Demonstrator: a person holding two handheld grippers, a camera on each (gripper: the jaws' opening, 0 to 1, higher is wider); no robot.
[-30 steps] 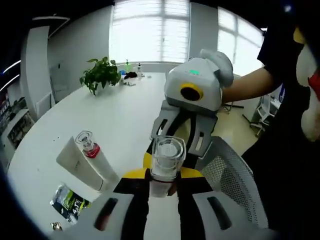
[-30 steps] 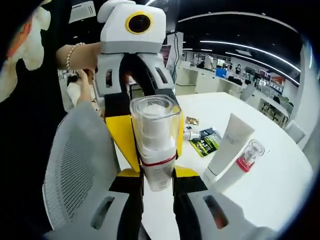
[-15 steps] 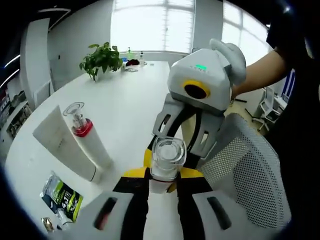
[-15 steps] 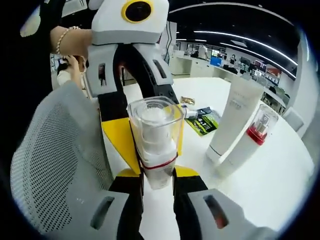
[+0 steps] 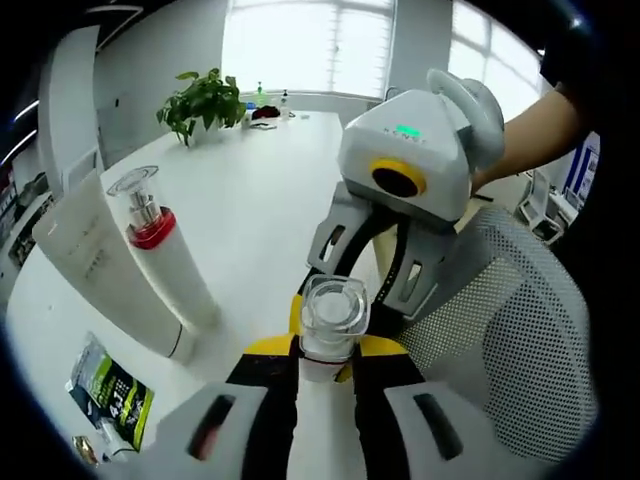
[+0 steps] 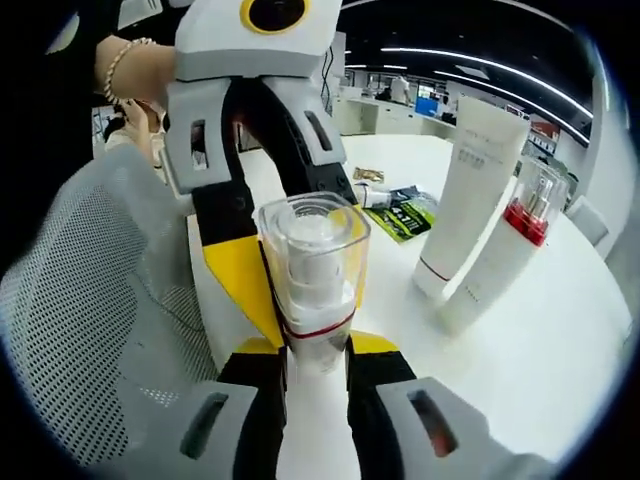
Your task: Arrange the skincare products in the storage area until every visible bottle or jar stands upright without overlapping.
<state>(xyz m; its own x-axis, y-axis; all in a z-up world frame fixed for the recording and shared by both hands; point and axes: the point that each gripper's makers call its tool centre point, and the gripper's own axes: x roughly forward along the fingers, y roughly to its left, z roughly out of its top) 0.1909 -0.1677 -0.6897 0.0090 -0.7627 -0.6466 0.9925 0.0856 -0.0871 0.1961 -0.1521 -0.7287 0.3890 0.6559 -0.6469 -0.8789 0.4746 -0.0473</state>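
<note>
At centre frame of both gripper views stood one clear-capped pump bottle (image 6: 313, 285), white body, red band, upright, gripped from opposite sides by your left gripper (image 5: 327, 365) and your right gripper (image 6: 316, 368), each closed on its lower body. Likely light, rigid and slick; the clear cap (image 5: 335, 305) looked brittle and might pull off, so you were best holding the body below the band. Left of frame in the left gripper view stood a white tube (image 5: 105, 270) touching a red-collared bottle (image 5: 170, 265), both upright on the white table (image 5: 255, 190); sachets (image 5: 110, 392) lay flat beside them.
</note>
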